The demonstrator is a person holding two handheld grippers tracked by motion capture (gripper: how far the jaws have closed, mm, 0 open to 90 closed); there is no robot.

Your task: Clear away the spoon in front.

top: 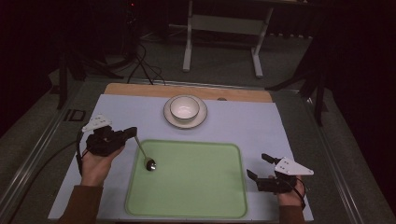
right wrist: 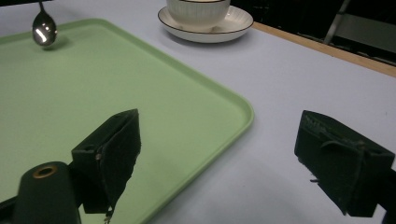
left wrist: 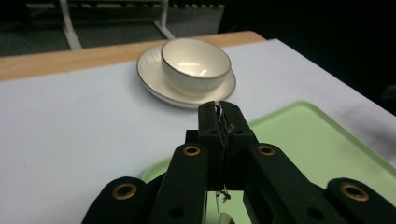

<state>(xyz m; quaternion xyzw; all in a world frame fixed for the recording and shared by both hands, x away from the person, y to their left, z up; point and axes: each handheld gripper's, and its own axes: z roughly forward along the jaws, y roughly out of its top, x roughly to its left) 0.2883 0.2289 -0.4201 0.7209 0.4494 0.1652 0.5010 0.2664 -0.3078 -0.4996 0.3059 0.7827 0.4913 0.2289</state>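
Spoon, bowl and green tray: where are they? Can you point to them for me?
spoon [top: 150,164], high view, on its shiny round end.
bowl [top: 184,108], high view, on its white inside.
green tray [top: 196,186], high view, on its bare flat middle.

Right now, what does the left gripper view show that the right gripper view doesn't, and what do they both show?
Left gripper view: the left gripper, its jaws shut on the thin handle of a spoon, pointing toward the bowl.

Right gripper view: the right gripper with jaws wide open and nothing between them, plus the spoon's bowl hanging just above the green tray.

Both: the white bowl on its saucer, the green tray and the pale table cover.
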